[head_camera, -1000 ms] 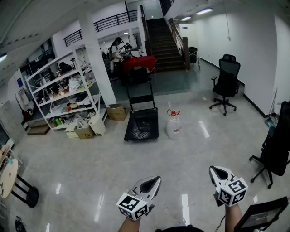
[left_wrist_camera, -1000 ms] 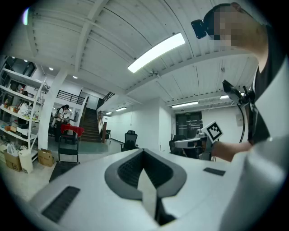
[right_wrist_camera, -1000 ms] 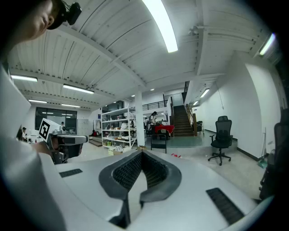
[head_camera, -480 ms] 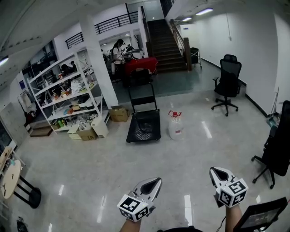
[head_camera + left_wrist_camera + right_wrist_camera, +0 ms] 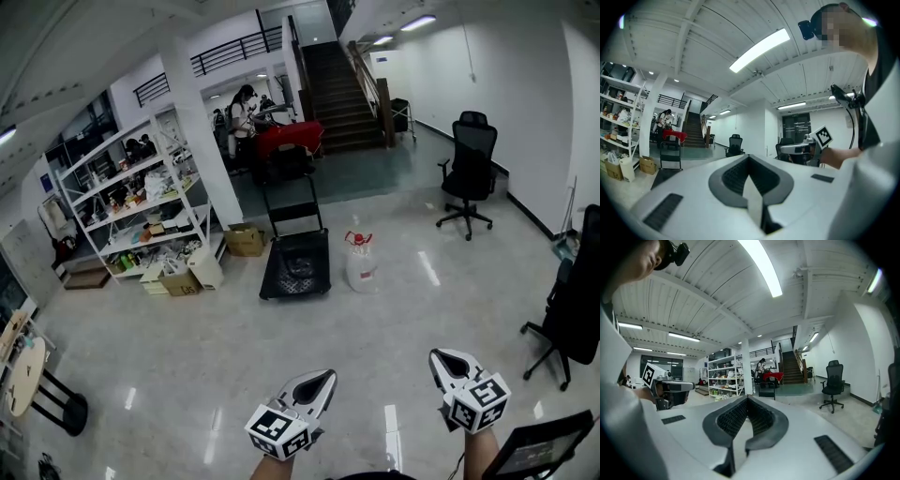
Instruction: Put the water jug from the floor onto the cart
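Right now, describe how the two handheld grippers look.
They match. The left gripper and right gripper have white shells tapering to a point, with dark grey ribbed pads lining the jaws. Each carries a cube of black-and-white square markers at its rear. No sleeves show on the forearms.

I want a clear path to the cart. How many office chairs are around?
2: one office chair by the far right wall, a second chair at the head view's right edge, partly cut off. Others may be hidden.
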A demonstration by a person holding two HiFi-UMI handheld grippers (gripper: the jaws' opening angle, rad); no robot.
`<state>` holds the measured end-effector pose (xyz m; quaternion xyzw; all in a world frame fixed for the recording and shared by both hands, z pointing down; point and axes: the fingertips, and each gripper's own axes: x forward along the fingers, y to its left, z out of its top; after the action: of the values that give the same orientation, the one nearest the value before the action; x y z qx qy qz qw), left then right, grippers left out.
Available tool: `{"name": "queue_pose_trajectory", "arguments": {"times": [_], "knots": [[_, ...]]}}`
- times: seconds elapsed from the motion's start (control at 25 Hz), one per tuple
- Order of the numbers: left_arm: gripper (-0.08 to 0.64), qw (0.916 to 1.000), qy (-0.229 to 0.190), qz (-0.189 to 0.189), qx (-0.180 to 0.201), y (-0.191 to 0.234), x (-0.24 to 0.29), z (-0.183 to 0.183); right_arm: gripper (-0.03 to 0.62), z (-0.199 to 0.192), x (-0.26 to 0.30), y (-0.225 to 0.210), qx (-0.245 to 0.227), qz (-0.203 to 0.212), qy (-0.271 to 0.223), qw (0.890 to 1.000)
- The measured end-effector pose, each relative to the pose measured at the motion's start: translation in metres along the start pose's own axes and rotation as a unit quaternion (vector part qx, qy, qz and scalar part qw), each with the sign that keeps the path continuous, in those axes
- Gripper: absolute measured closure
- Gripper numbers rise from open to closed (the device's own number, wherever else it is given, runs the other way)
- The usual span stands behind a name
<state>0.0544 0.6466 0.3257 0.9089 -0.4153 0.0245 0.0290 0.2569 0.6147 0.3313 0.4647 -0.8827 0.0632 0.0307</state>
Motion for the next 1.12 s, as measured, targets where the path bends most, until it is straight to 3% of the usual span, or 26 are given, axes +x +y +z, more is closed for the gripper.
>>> {"name": "queue_pose_trajectory", "arguments": {"times": [0.4,0.6,0.76,0.88,1.12], "knots": [[0.560,0.9997,0.017,-0.012,0.016,-0.037,0.075,0.001,0.591,-0.002,-0.019,-0.080,0.011,-0.009,-0.012,1.000],[0.560,0.9995,0.022,-0.012,0.018,-0.033,0.095,-0.003,0.591,-0.009,0.005,-0.097,0.018,0.005,-0.006,1.000],[0.560,0.9997,0.024,-0.006,0.007,-0.002,0.111,-0.012,0.591,-0.004,0.041,-0.100,0.018,0.027,-0.010,0.999],[0.560,0.9998,0.017,-0.008,0.001,0.032,0.132,-0.021,0.591,-0.002,0.078,-0.113,0.018,0.022,-0.011,1.000],[0.560,0.9996,-0.010,0.003,-0.025,0.144,0.166,-0.014,0.591,0.014,0.182,-0.119,-0.013,0.018,0.014,1.000]]}}
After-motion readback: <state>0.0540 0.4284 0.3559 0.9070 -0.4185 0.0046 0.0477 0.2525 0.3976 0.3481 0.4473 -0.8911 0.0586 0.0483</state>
